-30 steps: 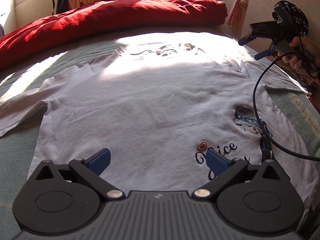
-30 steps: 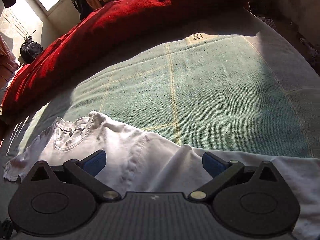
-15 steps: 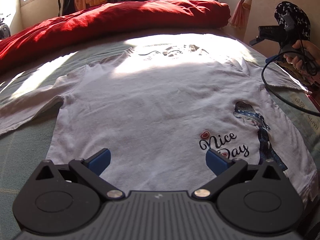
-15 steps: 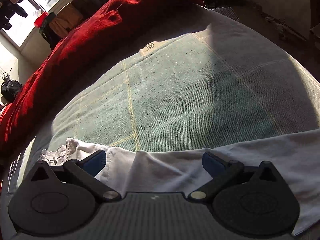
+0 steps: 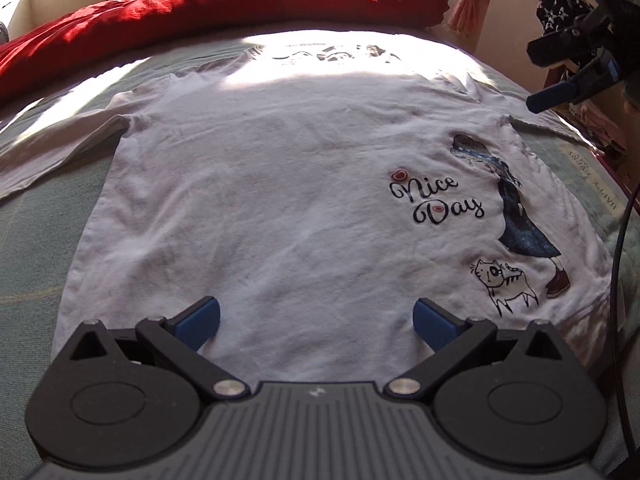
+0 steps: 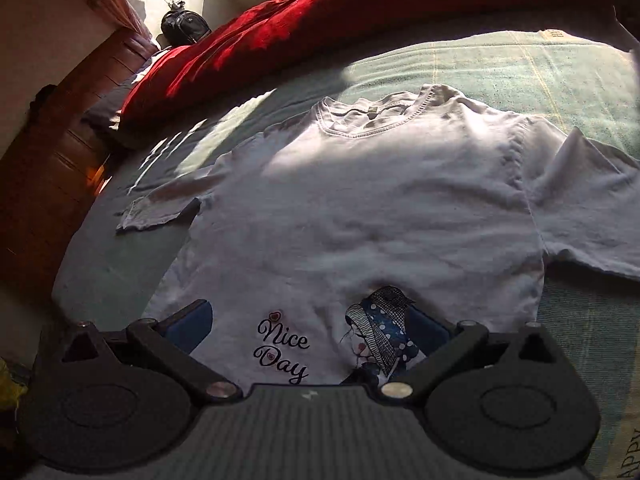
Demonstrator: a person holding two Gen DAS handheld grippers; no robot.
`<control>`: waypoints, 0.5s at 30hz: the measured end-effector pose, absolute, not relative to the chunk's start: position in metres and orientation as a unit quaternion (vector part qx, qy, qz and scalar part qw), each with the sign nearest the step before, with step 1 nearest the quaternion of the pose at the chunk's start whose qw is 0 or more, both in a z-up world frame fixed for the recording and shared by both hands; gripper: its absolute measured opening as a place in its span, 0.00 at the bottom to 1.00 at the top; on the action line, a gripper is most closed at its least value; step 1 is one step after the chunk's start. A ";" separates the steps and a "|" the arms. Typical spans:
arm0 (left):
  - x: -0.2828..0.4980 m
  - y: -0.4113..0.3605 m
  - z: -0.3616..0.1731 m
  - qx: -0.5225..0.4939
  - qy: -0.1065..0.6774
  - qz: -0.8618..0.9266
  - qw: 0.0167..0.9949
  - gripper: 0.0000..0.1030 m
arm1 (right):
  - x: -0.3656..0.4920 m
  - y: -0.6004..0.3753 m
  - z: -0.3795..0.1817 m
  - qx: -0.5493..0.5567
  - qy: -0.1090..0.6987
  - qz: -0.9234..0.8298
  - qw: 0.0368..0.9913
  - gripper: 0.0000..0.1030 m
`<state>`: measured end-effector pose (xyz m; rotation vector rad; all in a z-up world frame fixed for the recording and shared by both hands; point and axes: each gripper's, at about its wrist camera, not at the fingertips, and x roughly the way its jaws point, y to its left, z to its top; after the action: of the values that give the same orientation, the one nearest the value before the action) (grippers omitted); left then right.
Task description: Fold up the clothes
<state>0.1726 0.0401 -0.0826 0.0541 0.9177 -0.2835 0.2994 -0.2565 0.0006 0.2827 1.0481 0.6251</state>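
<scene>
White t-shirt (image 5: 280,200) is showing "Nice Day" in black script w/ small red hearts – legible in both wrist views. Green blanket (image 5: 588,184) edge is carrying printed "HAPPY" – rest too blurry; right view is catching only "APPY" at corner.

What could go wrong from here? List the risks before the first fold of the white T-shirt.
The black cable hangs over the white T-shirt near its hem and may drag or catch the cloth. The sleeve lies creased, so a fold may trap wrinkles. Both the left gripper and right gripper are open and hold nothing yet.
</scene>
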 end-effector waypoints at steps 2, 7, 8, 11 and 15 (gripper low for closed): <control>0.159 0.044 -0.081 0.027 0.443 -0.134 0.886 0.99 | 0.289 -0.233 -0.013 0.125 0.491 0.298 0.809 1.00; 0.119 0.057 -0.083 0.028 0.447 -0.138 0.883 0.99 | 0.273 -0.198 -0.057 0.131 0.509 0.269 0.807 1.00; 0.111 0.059 -0.084 0.032 0.447 -0.141 0.883 0.99 | 0.265 -0.196 -0.063 0.131 0.505 0.262 0.812 1.00; 0.093 0.062 -0.084 0.045 0.448 -0.147 0.881 0.99 | 0.236 -0.198 -0.073 0.136 0.480 0.241 0.833 1.00; 0.088 0.068 -0.072 0.053 0.432 -0.156 0.887 0.99 | 0.205 -0.207 -0.079 0.156 0.452 0.215 0.851 1.00</control>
<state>0.0885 0.0684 -0.0718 0.1102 0.8985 -0.3242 0.2047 -0.2065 -0.0789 0.3290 0.9526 0.4520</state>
